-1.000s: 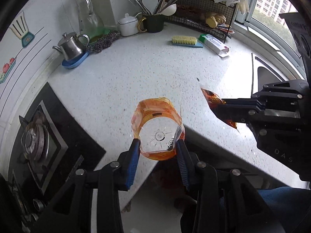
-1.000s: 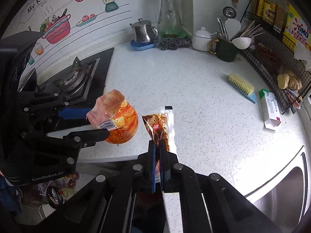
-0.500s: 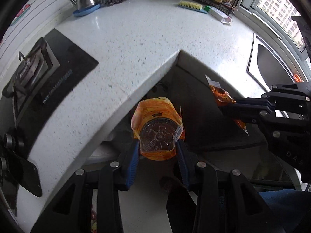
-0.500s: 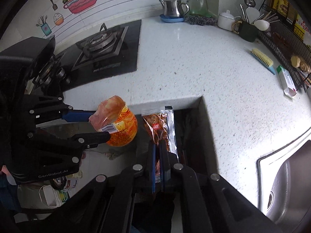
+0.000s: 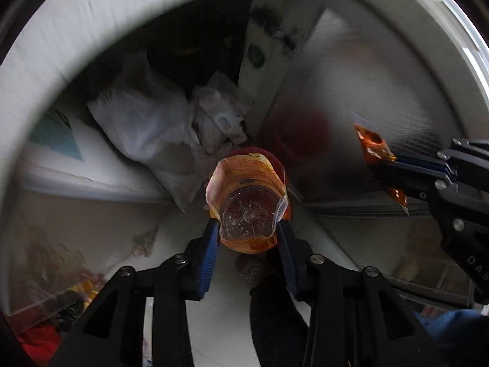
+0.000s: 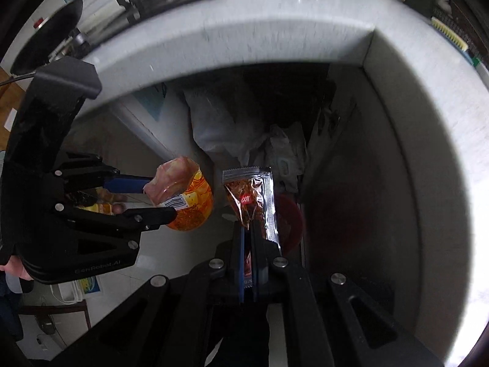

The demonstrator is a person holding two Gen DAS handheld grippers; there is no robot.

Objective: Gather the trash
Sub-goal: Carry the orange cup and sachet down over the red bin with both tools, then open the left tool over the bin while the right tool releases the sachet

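Note:
My left gripper [image 5: 247,229] is shut on a crushed clear plastic bottle with an orange label [image 5: 247,205], its bottom facing the camera; the same bottle [image 6: 186,205] shows in the right wrist view, held by that gripper [image 6: 159,198]. My right gripper [image 6: 249,229] is shut on the lower end of a clear sachet of red chili sauce [image 6: 250,202], which stands upright above the fingers. In the left wrist view the sachet [image 5: 374,146] sticks out of the right gripper [image 5: 394,165] at the right edge. Both grippers hang below the counter edge, above a red bin [image 6: 290,214].
The white countertop edge [image 6: 275,39] curves overhead. Below it, white plastic bags [image 5: 146,122] lie in a dark corner recess. A grey cabinet panel [image 5: 382,91] stands to the right. Pale floor tiles [image 5: 220,321] and a person's dark shoe [image 5: 275,315] lie beneath.
Both grippers have dropped from above the countertop to below its edge, carrying the bottle and the sachet. The counter now sits overhead, and the bags and red bin have come into view.

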